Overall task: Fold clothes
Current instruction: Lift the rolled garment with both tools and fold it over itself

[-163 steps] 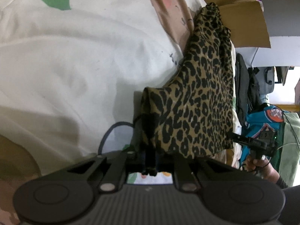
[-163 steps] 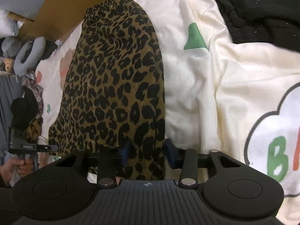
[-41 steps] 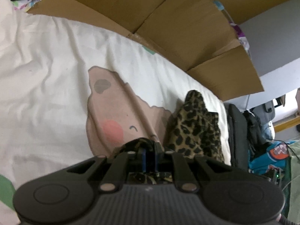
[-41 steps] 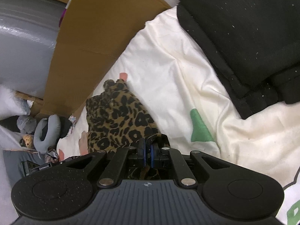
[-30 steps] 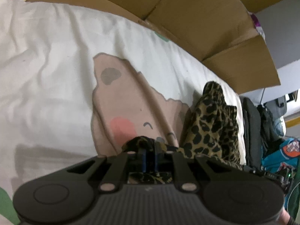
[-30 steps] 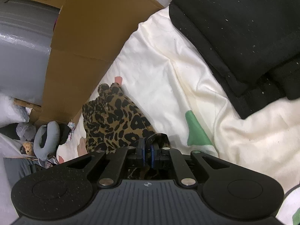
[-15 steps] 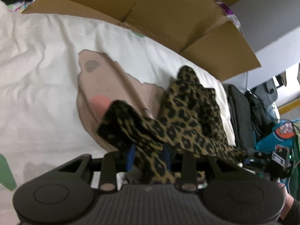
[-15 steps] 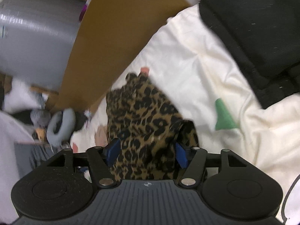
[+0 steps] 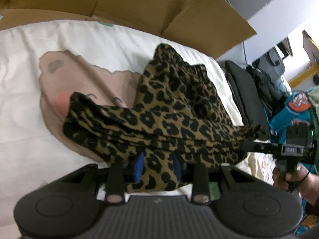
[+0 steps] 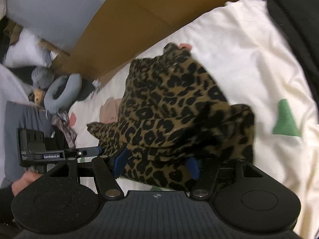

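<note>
A leopard-print garment [image 9: 179, 107] lies doubled over on a cream bedsheet [image 9: 26, 139] with a pink bear print. In the left wrist view my left gripper [image 9: 157, 165] stands open at the garment's near edge, with a loose flap of cloth between its blue pads [image 9: 139, 166]. In the right wrist view the leopard-print garment [image 10: 175, 107] fills the middle. My right gripper [image 10: 155, 164] is open wide at its near fold, and cloth lies slack between and over the pads [image 10: 119, 160]. Each view shows the other gripper at the garment's opposite end: the right gripper [image 9: 253, 145] and the left gripper [image 10: 93, 151].
Brown cardboard [image 9: 139, 4] stands along the far edge of the bed. A stack of black folded clothes [image 10: 299, 10] lies at the right. A grey neck pillow [image 10: 61, 91] and other clutter sit beyond the bed's left side. A person's hand [image 10: 24, 181] holds the left gripper.
Both grippers were shut on the garment's edge a second ago. Both have since opened and drawn back and upward. The garment has dropped into a fold on the sheet.
</note>
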The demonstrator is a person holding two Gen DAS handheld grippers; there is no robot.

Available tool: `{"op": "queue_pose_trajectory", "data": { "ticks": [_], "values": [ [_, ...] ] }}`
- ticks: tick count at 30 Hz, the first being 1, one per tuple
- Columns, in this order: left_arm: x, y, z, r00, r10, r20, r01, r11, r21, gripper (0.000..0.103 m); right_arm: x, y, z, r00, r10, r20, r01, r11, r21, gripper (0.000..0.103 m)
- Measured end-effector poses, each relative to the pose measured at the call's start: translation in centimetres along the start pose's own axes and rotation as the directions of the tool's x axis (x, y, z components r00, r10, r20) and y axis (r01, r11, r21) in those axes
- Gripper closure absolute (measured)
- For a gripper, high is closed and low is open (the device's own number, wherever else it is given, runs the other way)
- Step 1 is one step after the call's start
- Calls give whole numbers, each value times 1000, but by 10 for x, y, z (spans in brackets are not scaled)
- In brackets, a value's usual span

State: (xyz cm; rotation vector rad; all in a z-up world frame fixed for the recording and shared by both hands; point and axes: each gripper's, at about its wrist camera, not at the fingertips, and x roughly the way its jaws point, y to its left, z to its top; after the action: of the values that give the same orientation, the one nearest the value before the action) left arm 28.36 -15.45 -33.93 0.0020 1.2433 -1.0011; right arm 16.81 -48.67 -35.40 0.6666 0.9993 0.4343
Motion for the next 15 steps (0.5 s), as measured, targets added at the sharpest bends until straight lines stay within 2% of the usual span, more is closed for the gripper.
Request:
{"op": "queue_pose_trajectory", "data": {
  "ticks": [7,11,15],
  "values": [
    [19,-30,6,998,14,-69,-6,993,116,70,17,20,4,1000,-24,15,26,993,-112,36],
    [32,-49,12,995,17,-96,-1,986,167,70,13,20,14,996,-21,84,29,995,-96,36],
    [48,-61,17,993,49,-103,-27,978,205,70,10,11,25,987,-62,151,72,996,-61,36]
  ]
}}
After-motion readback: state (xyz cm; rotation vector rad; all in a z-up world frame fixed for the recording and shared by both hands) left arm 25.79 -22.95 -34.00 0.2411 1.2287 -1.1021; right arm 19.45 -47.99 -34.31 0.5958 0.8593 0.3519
